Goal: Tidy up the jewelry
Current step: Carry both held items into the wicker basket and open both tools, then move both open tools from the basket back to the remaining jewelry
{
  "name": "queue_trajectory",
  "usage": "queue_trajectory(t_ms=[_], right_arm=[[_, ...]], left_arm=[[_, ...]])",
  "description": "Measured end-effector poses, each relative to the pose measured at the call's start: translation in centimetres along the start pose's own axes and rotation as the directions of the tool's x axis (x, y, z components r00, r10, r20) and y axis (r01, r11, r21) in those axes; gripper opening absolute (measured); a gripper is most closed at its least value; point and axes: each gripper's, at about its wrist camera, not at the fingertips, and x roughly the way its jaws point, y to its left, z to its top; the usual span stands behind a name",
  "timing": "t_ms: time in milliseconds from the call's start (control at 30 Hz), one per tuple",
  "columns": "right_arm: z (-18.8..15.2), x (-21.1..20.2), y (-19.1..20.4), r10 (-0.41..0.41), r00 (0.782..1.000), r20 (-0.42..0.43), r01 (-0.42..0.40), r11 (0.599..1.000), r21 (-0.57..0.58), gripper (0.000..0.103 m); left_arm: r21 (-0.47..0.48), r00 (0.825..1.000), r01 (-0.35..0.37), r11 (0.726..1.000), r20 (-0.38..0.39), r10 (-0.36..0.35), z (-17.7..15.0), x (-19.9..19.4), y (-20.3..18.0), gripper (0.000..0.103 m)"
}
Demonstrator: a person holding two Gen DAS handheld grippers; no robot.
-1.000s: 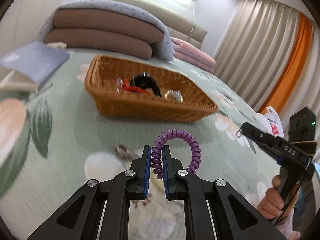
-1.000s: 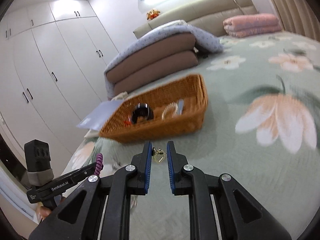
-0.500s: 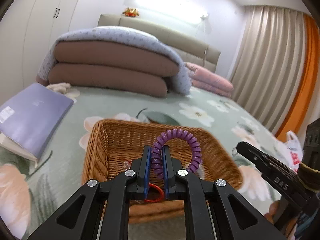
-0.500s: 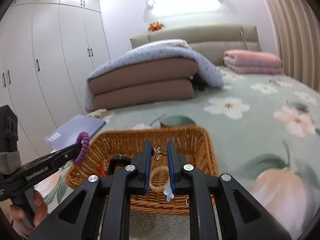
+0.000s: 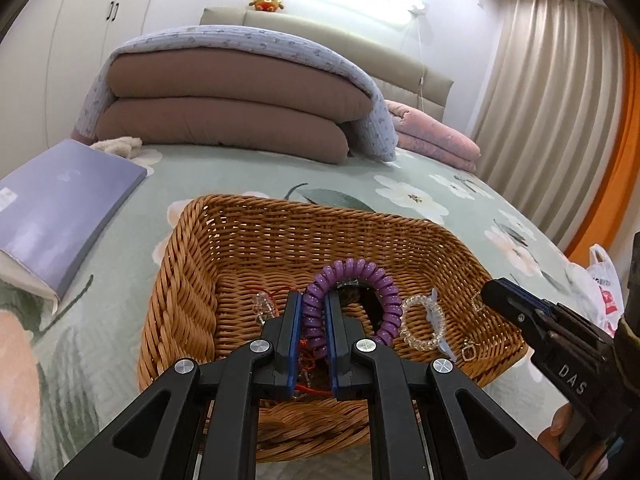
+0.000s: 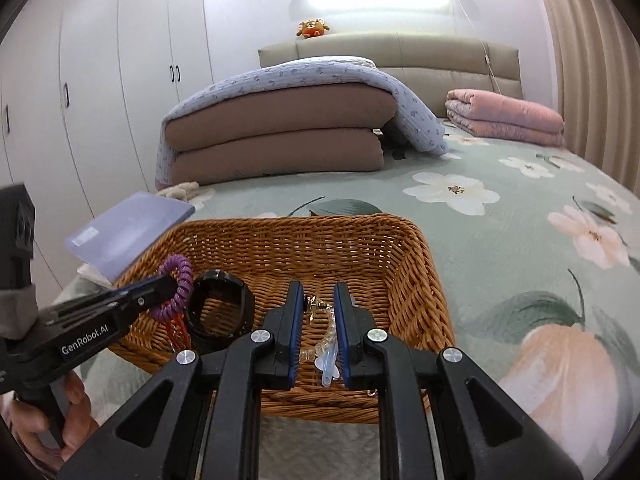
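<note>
A brown wicker basket (image 5: pixel 208 280) (image 6: pixel 424 268) sits on the flowered bedspread. My left gripper (image 5: pixel 313 312) is shut on a purple spiral hair tie (image 5: pixel 362 276) and holds it over the basket's left part; the tie also shows in the right wrist view (image 6: pixel 180 284). My right gripper (image 6: pixel 316 300) hangs over the basket's right part with a small gold earring (image 6: pixel 314 304) between its pads; the pads stand a little apart. In the basket lie a black ring (image 6: pixel 218 312), a clear bead bracelet (image 5: pixel 424 320) and a red cord (image 5: pixel 308 388).
A purple book (image 5: pixel 60 208) lies left of the basket. Folded brown and blue bedding (image 5: pixel 224 104) and a pink quilt (image 6: pixel 504 116) lie behind it. A plastic bag (image 5: pixel 604 280) sits at the right edge of the bed.
Both grippers have moved forward from the bedspread to over the basket, each carrying its item. The right gripper's pads now stand wider apart around the earring.
</note>
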Motion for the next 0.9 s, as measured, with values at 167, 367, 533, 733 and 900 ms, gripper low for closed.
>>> queue_trajectory(t_ms=[167, 367, 533, 733, 900], right_arm=[[-0.2, 0.2, -0.3, 0.055, 0.998, -0.022, -0.054, 0.998, 0.031, 0.018], [-0.2, -0.3, -1.1, 0.080, 0.997, -0.006, -0.079, 0.995, 0.058, 0.022], [-0.3, -0.7, -0.6, 0.069, 0.998, 0.010, -0.069, 0.997, 0.032, 0.037], [-0.5, -1.1, 0.4, 0.045, 0.999, 0.026, -0.044, 0.999, -0.010, 0.037], [-0.5, -1.5, 0.5, 0.043, 0.998, 0.037, -0.043, 0.999, -0.018, 0.037]], left_arm=[[-0.034, 0.999, 0.036, 0.999, -0.016, -0.036, -0.2, -0.1, 0.3, 0.021], [-0.045, 0.999, 0.044, 0.998, 0.032, -0.043, -0.1, -1.3, 0.5, 0.043], [-0.050, 0.998, 0.046, 0.998, 0.049, -0.044, -0.2, -1.7, 0.6, 0.045], [-0.050, 0.997, 0.056, 0.997, 0.056, -0.054, -0.3, -2.0, 0.7, 0.052], [-0.053, 0.995, 0.077, 0.996, 0.061, -0.074, -0.5, -2.4, 0.6, 0.060]])
